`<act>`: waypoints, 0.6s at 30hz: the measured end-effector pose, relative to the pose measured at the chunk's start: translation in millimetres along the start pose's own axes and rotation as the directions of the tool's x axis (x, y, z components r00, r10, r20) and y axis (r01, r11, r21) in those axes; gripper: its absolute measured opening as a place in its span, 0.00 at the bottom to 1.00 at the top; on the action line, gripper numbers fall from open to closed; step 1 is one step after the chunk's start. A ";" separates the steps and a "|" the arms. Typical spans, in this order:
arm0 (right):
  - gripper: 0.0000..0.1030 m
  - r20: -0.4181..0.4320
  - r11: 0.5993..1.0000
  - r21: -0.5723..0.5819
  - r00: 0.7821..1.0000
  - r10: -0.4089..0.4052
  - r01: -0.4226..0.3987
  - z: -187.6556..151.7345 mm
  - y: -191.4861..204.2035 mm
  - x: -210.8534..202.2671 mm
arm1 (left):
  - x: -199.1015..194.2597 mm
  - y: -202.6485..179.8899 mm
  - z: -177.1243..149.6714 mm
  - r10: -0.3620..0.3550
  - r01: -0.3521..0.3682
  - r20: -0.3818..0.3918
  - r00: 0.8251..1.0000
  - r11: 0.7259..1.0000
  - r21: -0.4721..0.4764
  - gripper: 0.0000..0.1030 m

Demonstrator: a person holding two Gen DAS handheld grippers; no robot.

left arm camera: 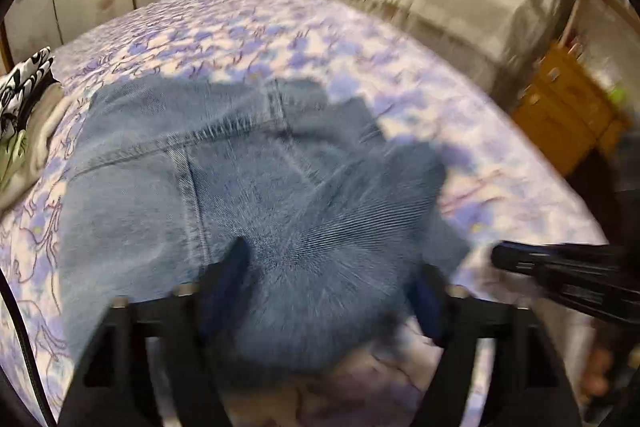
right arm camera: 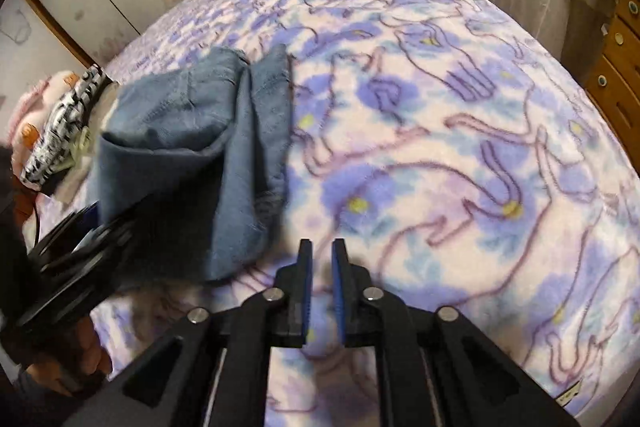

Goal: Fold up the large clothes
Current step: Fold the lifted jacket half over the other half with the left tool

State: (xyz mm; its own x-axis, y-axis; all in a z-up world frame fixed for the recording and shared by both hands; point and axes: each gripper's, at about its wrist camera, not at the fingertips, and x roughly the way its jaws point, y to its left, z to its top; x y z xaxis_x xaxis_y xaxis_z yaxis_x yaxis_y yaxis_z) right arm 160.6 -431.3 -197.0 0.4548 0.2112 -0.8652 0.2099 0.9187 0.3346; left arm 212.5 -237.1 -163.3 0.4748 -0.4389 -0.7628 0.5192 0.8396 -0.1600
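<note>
Left wrist: left claw (left arm camera: 336, 291) spread over jeans (left arm camera: 224, 163)

Bed covered by a fleecy blanket (right arm camera: 440, 131), pale pink ground with purple-blue flower blotches, yellow centres and dark purple outlines. Folded blue denim jeans (left arm camera: 192, 171) lie on it, bunched in thick layers, seams and stitching visible. At the bed's left edge, just beside the jeans, a black-and-white patterned garment (right arm camera: 68, 123) rests on a grey cloth (left arm camera: 38, 131). Motion blur softens the nearer fabric.
</note>
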 end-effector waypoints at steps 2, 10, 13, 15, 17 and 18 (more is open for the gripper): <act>0.21 0.021 0.999 0.000 0.999 0.037 -0.037 7.2 8.3 -5.6 | -28.8 7.8 3.4 -0.024 0.025 0.046 0.999 0.999 -0.032 0.81; 0.31 0.040 0.979 -0.003 0.979 0.201 -0.201 44.0 50.3 -19.6 | -88.0 74.8 11.0 0.045 -0.025 0.126 0.991 0.988 -0.153 0.82; 0.32 -0.021 0.972 0.020 0.972 0.235 -0.235 53.1 58.7 -5.6 | -78.5 101.5 8.4 0.073 -0.068 0.018 0.997 0.980 -0.190 0.82; 0.32 -0.071 0.961 0.059 0.959 0.273 -0.269 59.6 60.5 6.5 | -67.3 118.5 4.5 0.046 -0.055 -0.042 0.998 0.970 -0.239 0.82; 0.32 -0.087 0.949 0.103 0.948 0.308 -0.299 63.3 57.7 10.4 | -58.3 131.4 -1.4 0.026 -0.048 -0.082 0.996 0.959 -0.279 0.82; 0.32 -0.090 0.943 0.123 0.943 0.321 -0.309 65.5 56.5 11.6 | -53.9 136.0 -4.3 0.024 -0.052 -0.099 0.995 0.955 -0.290 0.82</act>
State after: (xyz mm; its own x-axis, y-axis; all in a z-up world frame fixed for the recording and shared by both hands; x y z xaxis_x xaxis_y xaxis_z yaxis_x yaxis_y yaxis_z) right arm 234.5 -398.8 -163.7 0.4183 0.5241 -0.7419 0.1637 0.7599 0.6291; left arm 254.5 -97.9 -146.7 0.4144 -0.3850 -0.8246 0.2651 0.9179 -0.2953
